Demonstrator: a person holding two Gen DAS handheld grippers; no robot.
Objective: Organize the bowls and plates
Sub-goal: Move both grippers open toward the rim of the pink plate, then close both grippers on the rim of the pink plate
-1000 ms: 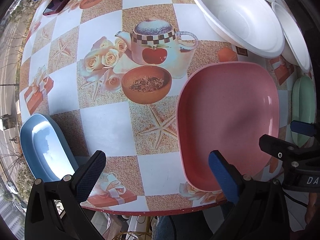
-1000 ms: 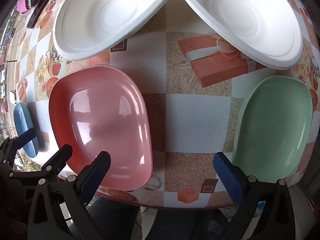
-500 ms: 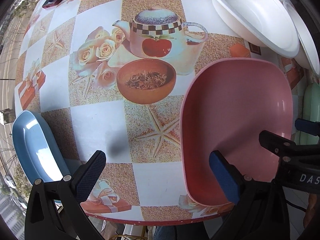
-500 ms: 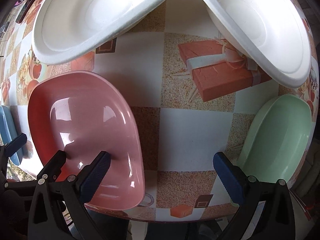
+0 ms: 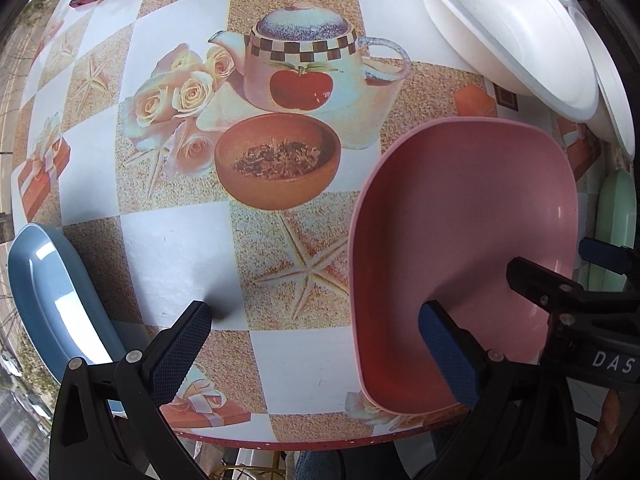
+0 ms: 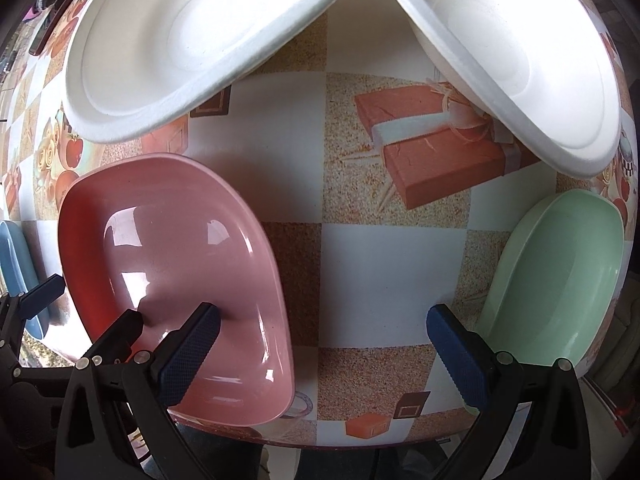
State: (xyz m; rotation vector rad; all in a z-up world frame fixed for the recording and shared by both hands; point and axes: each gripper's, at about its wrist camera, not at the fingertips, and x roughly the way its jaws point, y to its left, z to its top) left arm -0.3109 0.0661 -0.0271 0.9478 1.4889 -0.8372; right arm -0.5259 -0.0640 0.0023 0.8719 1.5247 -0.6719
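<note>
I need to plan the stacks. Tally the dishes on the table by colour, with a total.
White: 2, the left white bowl and the right white bowl
Pink: 1, the pink plate
Green: 1, the green plate
Blue: 1, the blue plate
Total: 5

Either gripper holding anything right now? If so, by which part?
Nothing held. The left gripper and right gripper are both open, jaws wide apart; each has one finger over the pink plate without clamping its rim.
</note>
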